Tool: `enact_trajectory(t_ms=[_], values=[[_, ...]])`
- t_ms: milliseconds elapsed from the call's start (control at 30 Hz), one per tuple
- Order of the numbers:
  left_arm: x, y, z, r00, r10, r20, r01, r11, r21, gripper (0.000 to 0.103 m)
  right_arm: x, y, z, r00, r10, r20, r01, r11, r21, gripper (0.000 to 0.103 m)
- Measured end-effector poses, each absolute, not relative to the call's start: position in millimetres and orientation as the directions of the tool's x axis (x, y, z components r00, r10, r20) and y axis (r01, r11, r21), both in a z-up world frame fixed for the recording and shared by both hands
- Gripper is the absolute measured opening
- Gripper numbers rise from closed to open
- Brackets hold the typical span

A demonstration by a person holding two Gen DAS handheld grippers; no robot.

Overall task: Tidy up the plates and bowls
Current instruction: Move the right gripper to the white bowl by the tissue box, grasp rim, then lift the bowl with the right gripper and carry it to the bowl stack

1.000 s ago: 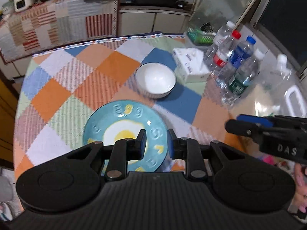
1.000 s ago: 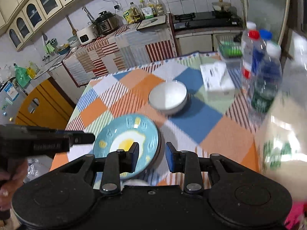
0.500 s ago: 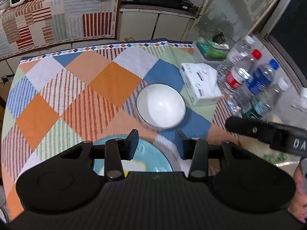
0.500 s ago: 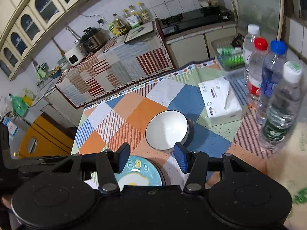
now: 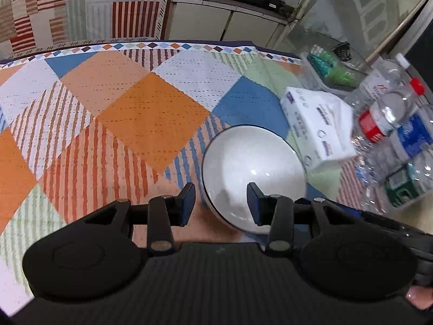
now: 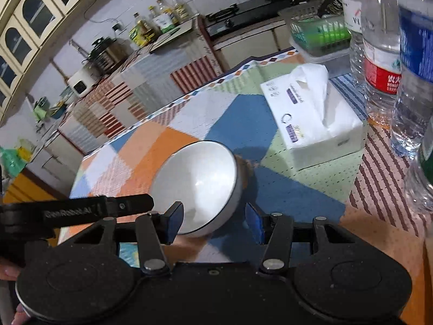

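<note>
A white bowl with a dark rim [image 5: 253, 170] stands on the checked tablecloth; it also shows in the right wrist view [image 6: 200, 181]. My left gripper [image 5: 221, 203] is open, its jaws straddling the bowl's near left rim. My right gripper [image 6: 213, 223] is open, its jaws on either side of the bowl's near right rim. Neither holds anything. The blue egg plate is almost hidden under the grippers; a sliver [image 6: 129, 254] shows in the right wrist view. The left gripper's finger [image 6: 81, 211] reaches in from the left there.
A white tissue box [image 5: 319, 127] [image 6: 311, 119] lies just right of the bowl. Several water bottles [image 5: 389, 124] [image 6: 381, 54] stand at the table's right edge. A clear box with green contents [image 5: 333, 73] sits at the far right corner. A covered counter [image 5: 81, 13] is behind.
Both grippers have moved forward from over the egg plate to the white bowl and opened wider. The plate has dropped out of view beneath them.
</note>
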State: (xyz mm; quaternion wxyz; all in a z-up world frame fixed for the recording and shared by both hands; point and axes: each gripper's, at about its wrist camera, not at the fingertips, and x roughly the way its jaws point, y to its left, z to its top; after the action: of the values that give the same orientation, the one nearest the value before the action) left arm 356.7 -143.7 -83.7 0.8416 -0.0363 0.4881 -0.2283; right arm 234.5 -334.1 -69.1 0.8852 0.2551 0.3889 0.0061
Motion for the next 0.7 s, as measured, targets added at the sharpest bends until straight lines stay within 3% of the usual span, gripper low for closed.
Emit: enact_trajectory(t_ms=[200,267,367,400,567,700], values=[[364.0,-151.4,-104.0,0.437,-0.389,-0.811,0.355,0.903,-0.241,0.037,248.6,-332.5,-95.2,0.711,0.207,-0.672,0.197,0.859,0.473,0.055],[363.9,-148.6,-107.0,0.411,-0.432,-0.803,0.363,0.885,-0.291,0.025,251.8,-330.4,-101.3,0.715,0.185,-0.675,0.198,0.871,0.449,0.053],[358.0,-153.8,-106.8,0.42,-0.391,-0.819,0.408,0.887,-0.214,0.017,255.5,-334.1,-110.0,0.715,0.21,-0.667,0.197,0.855,0.48,0.042],[356.6,-155.5,-107.8,0.422,-0.381,-0.823,0.419,0.887,-0.196,0.017,256.0,-335.4,-111.1,0.718,0.228,-0.658,0.187,0.847,0.497,0.036],[357.7,-160.6,-111.9,0.416,-0.36,-0.835,0.379,0.903,-0.201,0.017,259.3,-330.9,-109.3,0.71,0.201,-0.675,0.192,0.867,0.46,0.033],[355.6,-163.5,-118.9,0.396,-0.382,-0.835,0.33,0.908,-0.259,0.017,261.0,-331.0,-112.0,0.695,0.174,-0.698,0.225,0.869,0.441,0.024]])
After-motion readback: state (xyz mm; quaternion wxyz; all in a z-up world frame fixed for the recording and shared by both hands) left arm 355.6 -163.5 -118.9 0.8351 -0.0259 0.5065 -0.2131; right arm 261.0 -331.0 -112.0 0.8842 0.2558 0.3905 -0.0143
